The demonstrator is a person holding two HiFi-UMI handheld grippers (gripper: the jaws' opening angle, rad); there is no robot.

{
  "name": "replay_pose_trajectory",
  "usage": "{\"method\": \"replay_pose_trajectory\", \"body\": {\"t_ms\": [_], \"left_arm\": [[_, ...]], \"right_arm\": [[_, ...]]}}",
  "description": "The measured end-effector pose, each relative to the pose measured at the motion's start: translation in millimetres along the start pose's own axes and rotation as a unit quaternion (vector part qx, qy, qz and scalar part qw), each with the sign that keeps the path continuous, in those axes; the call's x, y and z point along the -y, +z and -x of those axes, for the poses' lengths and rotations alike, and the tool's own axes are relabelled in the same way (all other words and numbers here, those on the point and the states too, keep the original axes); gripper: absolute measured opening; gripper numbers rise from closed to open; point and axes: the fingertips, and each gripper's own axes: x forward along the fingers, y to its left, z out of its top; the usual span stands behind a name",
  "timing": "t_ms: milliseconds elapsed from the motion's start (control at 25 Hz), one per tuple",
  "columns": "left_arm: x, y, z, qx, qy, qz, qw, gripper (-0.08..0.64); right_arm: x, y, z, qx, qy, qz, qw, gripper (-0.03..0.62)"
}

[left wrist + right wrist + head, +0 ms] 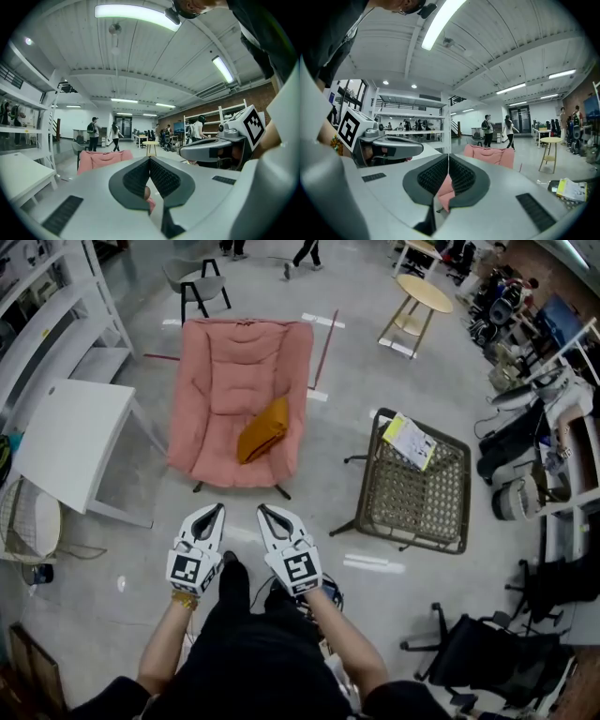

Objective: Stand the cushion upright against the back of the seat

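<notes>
- Step, as I read it: approach. Nothing gripped yet, and the tongs are well apart from the target.
- Cushion: mustard, lying flat-ish on the seat of the pink chair, on the seat's 3 o'clock half. Its long axis runs approx 7 to 1 o'clock. It leans on nothing and isn't against the back.
- Left tongs: closed, empty.
- Right tongs: closed, empty. The pair sit side by side, pointing to 12 o'clock at the chair.
- Next, prob.: get within reach, open one or both tongs, take the cushion by an edge, tip it up and rest it on the back pad at 12 o'clock.
- Soft fabric, so it may sag or slide down. A two-sided hold looks safer.
- Hard to see: the cushion doesn't show in either gripper view, as the jaws cover the seat and only the chair's top edge is clear.
- Cushion underside and thickness: can't tell. Chair legs are mostly hidden.
</notes>
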Motion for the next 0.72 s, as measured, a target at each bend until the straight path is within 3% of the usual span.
{"method": "replay_pose_trajectory", "body": {"t_ms": [400,720], "left_arm": [[-96,-13,-34,-0.006,-0.046,0.020,0.9987,0.012],[-134,-23,-58,-0.013,-0.058,0.034,0.9976,0.012]], "right_arm": [[11,-2,-93,-0.039,-0.043,0.015,0.998,0.015],[29,-7,-125,-0.062,-0.062,0.020,0.996,0.015]]}}
